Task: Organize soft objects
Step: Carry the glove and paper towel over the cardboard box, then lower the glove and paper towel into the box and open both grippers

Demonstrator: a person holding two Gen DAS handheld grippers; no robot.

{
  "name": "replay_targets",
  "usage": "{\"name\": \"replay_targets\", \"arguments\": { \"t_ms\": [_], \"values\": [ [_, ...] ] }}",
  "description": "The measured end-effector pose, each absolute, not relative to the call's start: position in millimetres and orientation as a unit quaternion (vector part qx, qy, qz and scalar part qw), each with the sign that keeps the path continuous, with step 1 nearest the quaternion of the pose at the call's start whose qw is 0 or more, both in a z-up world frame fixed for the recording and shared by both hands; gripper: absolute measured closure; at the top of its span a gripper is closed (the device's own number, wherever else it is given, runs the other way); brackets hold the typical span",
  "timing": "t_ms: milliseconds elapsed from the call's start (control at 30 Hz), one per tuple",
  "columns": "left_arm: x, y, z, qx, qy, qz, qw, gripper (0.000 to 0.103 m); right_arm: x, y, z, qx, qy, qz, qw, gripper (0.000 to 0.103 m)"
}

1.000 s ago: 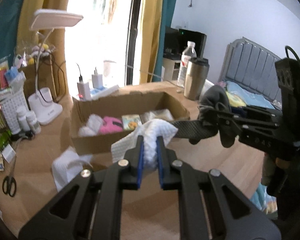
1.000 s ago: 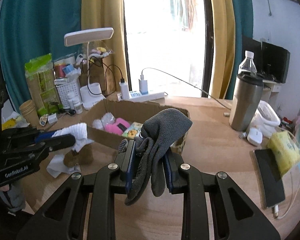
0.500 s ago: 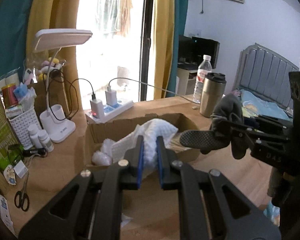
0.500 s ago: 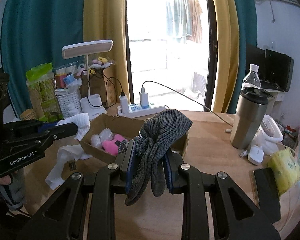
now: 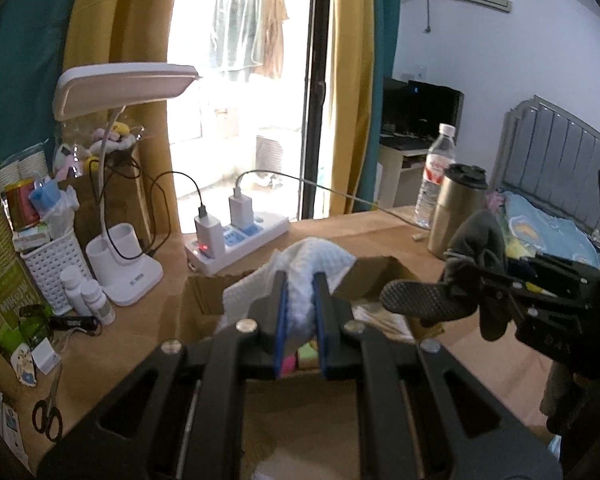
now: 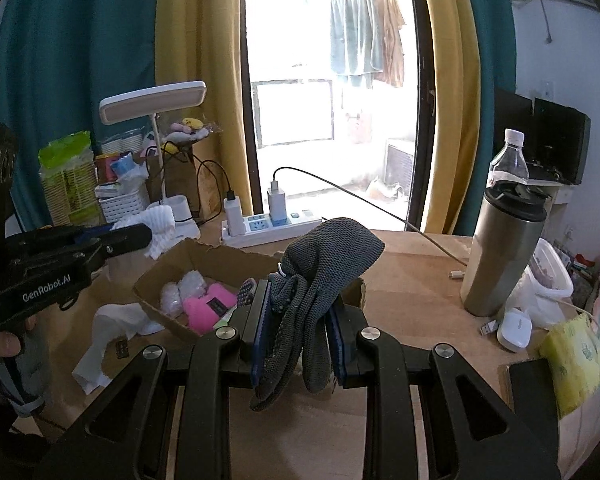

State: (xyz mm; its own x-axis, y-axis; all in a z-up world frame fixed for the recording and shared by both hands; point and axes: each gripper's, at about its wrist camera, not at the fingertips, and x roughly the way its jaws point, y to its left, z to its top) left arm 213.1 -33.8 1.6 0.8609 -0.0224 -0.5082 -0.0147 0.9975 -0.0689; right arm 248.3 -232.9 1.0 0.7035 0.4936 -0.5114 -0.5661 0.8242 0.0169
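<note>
Since a second ago both hands have carried their loads toward the box [image 6: 204, 264]: in the left wrist view the box has slid from well ahead of the fingers to right under them, and the white cloth that lay on the table has dropped out of that view.

The left gripper [image 5: 300, 308] is clamped on a white cloth [image 5: 312, 264], which bunches up above and ahead of its fingertips and now hangs over the box's open top. The right gripper [image 6: 300, 340] is clamped on a grey glove [image 6: 324, 264]; the glove humps over the fingertips and dangles below them, with the box just ahead and to the left. Inside the box lie a pink item [image 6: 208, 306] and white fluffy pieces [image 6: 180, 292]. A second white cloth [image 6: 108, 328] lies on the table, left of the right gripper and touching the box's near corner.

The step in hand looks like dropping each piece into the box. To do it well, lower the left gripper until the cloth's loose end is inside the walls before letting go, so nothing drapes over the rim. Bring the glove further forward and left first; from here its dangling fingers would likely catch the near wall.
</note>
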Motion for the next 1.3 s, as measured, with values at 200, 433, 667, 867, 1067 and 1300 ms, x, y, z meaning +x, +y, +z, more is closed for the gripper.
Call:
{"name": "replay_targets", "arguments": {
  "t_ms": [200, 433, 667, 867, 1067, 1300],
  "values": [
    [227.2, -32.3, 5.3, -0.034, 0.248, 0.014, 0.968, 0.091, 263.5, -229.7, -0.2, -0.072, 0.253, 0.291, 0.92, 0.076],
    [241.5, -33.2, 5.5, -0.036, 0.241, 0.017, 0.97, 0.091, 277.7, -225.4, -2.6, -0.077, 0.252, 0.289, 0.92, 0.076],
    [258.7, -31.5, -1.0, -0.041, 0.243, 0.018, 0.969, 0.091, 293.0, -220.9, -13.1, -0.073, 0.264, 0.29, 0.917, 0.076],
    [275.8, -33.0, -13.3, -0.044, 0.256, 0.014, 0.965, 0.091, 305.5, -216.3, -26.8, -0.073, 0.28, 0.289, 0.913, 0.075],
    [292.6, -35.0, -28.5, -0.05, 0.269, 0.0, 0.962, 0.091, 317.5, -212.5, -39.8, -0.073, 0.298, 0.279, 0.91, 0.075],
    [310.3, -37.7, -48.7, -0.06, 0.296, -0.017, 0.953, 0.091, 329.3, -209.0, -54.8, -0.072, 0.319, 0.27, 0.905, 0.075]
  ]
}}
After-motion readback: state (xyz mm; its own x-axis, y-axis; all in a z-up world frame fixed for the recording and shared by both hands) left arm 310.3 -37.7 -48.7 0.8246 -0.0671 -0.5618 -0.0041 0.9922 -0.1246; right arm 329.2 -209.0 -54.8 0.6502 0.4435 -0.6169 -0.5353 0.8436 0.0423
